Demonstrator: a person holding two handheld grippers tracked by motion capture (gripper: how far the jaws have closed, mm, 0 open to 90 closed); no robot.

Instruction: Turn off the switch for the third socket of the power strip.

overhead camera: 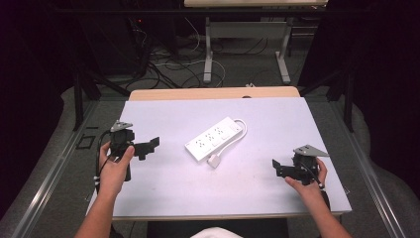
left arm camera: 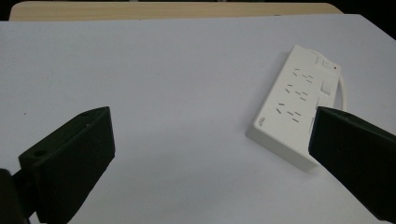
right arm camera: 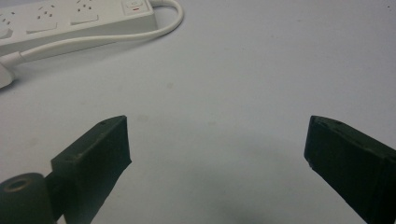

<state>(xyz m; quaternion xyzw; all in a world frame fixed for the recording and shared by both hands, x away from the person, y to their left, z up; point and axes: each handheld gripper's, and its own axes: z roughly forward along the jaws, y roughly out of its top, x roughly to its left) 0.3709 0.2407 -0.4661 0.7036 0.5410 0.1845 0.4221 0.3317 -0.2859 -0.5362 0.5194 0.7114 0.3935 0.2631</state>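
Lying mid-desk (overhead camera: 148, 198), the white power strip (overhead camera: 214, 139) has its plug (overhead camera: 214, 161) loose at its near end. Left tool (overhead camera: 152, 145) and right tool (overhead camera: 277, 166) flank it well apart, both wide open and empty. Approach looks barely begun; next, one must close on the plug.

The high view looks forward and down on the whole white-topped desk (overhead camera: 163, 191) from the person's side. Each gripper view sits low and close to the desk, sighting between black fingers (left arm camera: 70, 158); all three share the white plastic power strip (overhead camera: 216, 138), at 2 o'clock in the left gripper view and 11 o'clock in the right.
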